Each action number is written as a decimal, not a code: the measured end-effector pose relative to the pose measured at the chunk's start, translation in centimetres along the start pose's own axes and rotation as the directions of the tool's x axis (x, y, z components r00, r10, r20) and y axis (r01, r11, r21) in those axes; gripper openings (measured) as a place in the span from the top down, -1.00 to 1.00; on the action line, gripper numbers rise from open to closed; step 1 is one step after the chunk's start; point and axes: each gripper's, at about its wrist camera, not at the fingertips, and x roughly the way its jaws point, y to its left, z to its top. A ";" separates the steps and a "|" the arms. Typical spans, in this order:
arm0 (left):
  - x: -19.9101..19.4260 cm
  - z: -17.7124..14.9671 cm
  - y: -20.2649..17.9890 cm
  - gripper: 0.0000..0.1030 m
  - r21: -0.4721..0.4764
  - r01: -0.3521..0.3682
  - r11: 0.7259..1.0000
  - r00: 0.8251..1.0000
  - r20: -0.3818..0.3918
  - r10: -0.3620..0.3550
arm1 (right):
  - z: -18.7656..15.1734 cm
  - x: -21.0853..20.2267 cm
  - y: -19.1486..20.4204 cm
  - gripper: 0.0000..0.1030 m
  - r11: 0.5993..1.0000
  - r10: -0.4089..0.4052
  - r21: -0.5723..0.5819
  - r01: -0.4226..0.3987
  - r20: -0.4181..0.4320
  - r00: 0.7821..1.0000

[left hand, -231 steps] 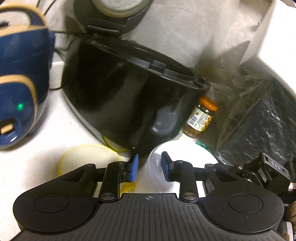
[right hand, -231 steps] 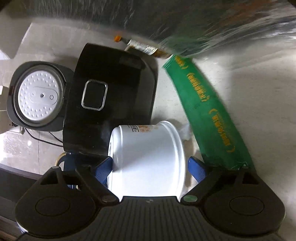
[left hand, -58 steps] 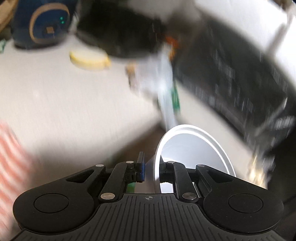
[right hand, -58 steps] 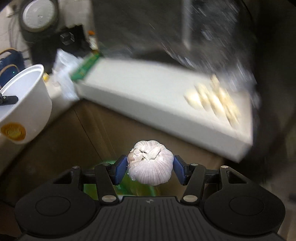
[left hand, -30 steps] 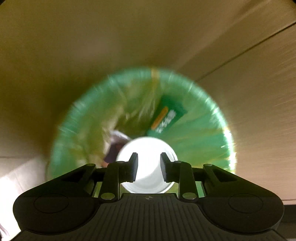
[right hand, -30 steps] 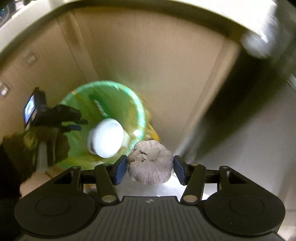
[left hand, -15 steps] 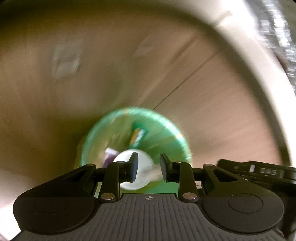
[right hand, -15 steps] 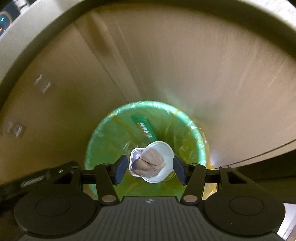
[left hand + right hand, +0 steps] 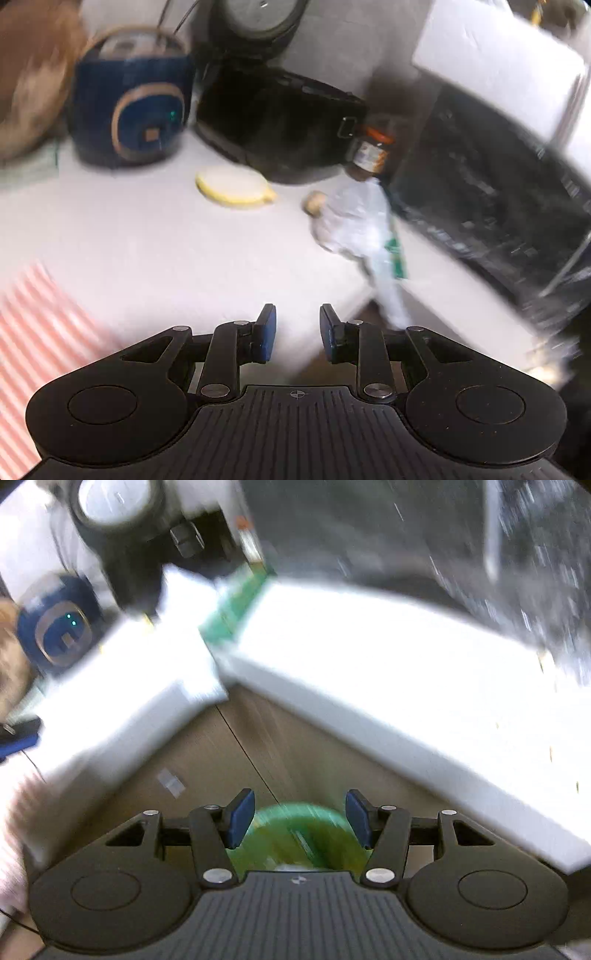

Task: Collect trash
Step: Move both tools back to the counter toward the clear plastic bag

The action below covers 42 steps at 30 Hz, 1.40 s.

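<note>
My left gripper [image 9: 293,332] is open and empty, above the near part of the white counter [image 9: 166,251]. On that counter lie a crumpled clear plastic bag [image 9: 356,221], a green packet [image 9: 397,258] beside it, a yellow-rimmed lid [image 9: 232,184] and a small brownish lump [image 9: 314,201]. My right gripper [image 9: 299,823] is open with nothing between its fingers. Far below it, the green-lined trash bin [image 9: 299,834] shows between the blue pads, blurred. The green packet [image 9: 236,605] also shows at the counter's corner.
A blue cooker [image 9: 129,99], a black appliance [image 9: 277,122], an orange-capped jar [image 9: 369,155] and a dark microwave [image 9: 491,184] stand at the back. A red-striped cloth [image 9: 40,332] lies at lower left. Brown cabinet doors [image 9: 258,746] sit under the counter edge.
Both grippers rose from over the bin to counter height. The garlic left the right gripper and fell into the bin. The left view swung from the bin up to the counter.
</note>
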 end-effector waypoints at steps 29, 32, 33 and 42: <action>8.3 4.8 5.2 0.44 -0.060 -0.012 0.998 0.998 -0.060 0.008 | 17.7 17.1 15.5 0.63 0.967 -0.016 -0.256 0.012 -0.013 1.000; 7.8 5.3 5.8 0.44 -0.092 -0.042 0.995 0.999 -0.032 0.039 | 16.0 16.2 16.3 0.63 0.946 0.128 -0.290 -0.144 -0.074 0.989; 7.7 5.5 6.0 0.44 -0.108 -0.053 0.993 0.998 -0.027 0.051 | 15.3 15.6 16.7 0.63 0.926 0.191 -0.312 -0.212 -0.099 0.977; 11.1 10.1 7.9 0.44 -0.164 -0.019 0.986 0.997 0.068 0.031 | 10.4 11.6 18.2 0.64 0.825 0.268 -0.497 -0.269 -0.076 0.960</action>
